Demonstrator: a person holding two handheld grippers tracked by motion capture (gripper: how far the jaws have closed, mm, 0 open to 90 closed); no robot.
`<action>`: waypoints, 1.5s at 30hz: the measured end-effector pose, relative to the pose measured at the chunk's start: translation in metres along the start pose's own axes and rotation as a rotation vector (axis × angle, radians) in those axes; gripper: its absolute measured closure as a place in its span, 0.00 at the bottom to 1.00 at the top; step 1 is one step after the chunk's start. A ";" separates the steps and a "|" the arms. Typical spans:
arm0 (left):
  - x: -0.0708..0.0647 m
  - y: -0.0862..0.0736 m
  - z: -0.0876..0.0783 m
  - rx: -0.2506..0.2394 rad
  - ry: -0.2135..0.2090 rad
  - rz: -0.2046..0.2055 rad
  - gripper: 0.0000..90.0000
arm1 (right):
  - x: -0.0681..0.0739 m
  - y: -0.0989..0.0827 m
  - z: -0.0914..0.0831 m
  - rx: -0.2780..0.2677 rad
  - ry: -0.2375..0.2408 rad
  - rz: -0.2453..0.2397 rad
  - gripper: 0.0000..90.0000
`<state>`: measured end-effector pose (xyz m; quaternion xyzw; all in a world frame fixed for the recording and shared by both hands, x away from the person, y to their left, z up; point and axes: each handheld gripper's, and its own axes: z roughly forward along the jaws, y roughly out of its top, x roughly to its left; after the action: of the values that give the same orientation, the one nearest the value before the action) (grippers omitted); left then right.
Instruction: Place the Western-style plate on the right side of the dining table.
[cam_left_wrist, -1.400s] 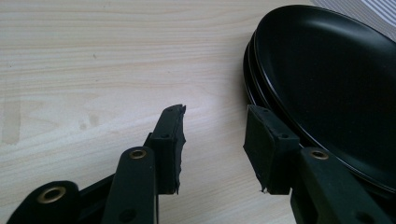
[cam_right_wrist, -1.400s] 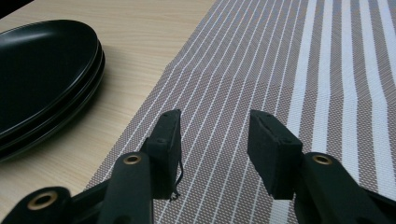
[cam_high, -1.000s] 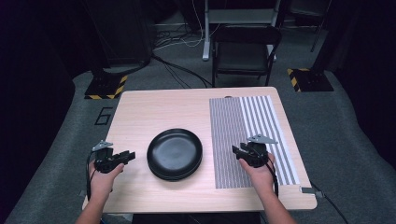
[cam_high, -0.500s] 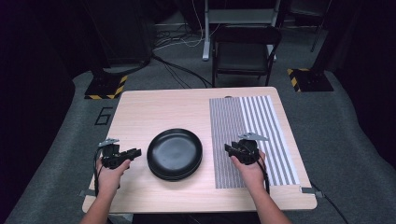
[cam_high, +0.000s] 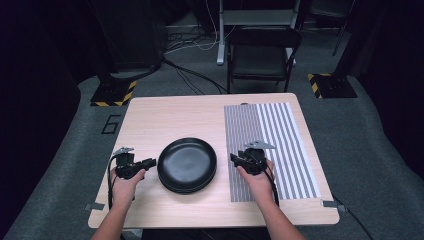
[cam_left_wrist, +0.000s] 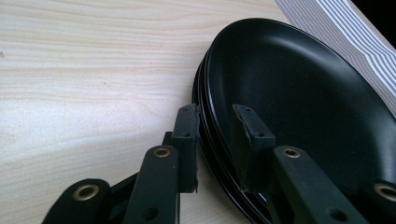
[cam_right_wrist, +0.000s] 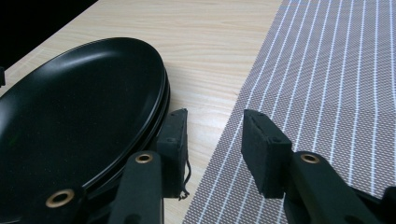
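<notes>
High view: we see the plates (cam_high: 187, 165) stacked near the tabletop's (cam_high: 165, 112) front edge. Left tongs (cam_left_wrist: 217, 140) have been closing astride their rim; right tongs (cam_right_wrist: 212, 151) gape empty beside the striped mat (cam_high: 270, 145).

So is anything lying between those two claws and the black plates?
Nothing visible. The left gripper already has the rim of the black plates between its jaws, which have just been closing. The right gripper sits beside the rim, bare table between.
</notes>
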<state>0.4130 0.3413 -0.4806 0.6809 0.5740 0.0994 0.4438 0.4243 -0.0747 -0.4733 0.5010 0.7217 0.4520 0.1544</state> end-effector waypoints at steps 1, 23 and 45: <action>-0.001 0.001 0.000 -0.007 -0.006 0.003 0.80 | 0.002 0.000 0.002 0.003 0.004 -0.003 0.68; -0.001 -0.006 0.009 0.001 -0.035 -0.090 0.83 | 0.016 -0.003 0.020 0.016 0.034 0.059 0.71; 0.001 -0.014 0.011 -0.025 -0.046 -0.125 0.91 | 0.025 -0.007 0.037 0.048 0.091 0.193 0.78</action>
<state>0.4105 0.3365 -0.4973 0.6404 0.6037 0.0629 0.4706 0.4341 -0.0356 -0.4928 0.5507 0.6870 0.4695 0.0651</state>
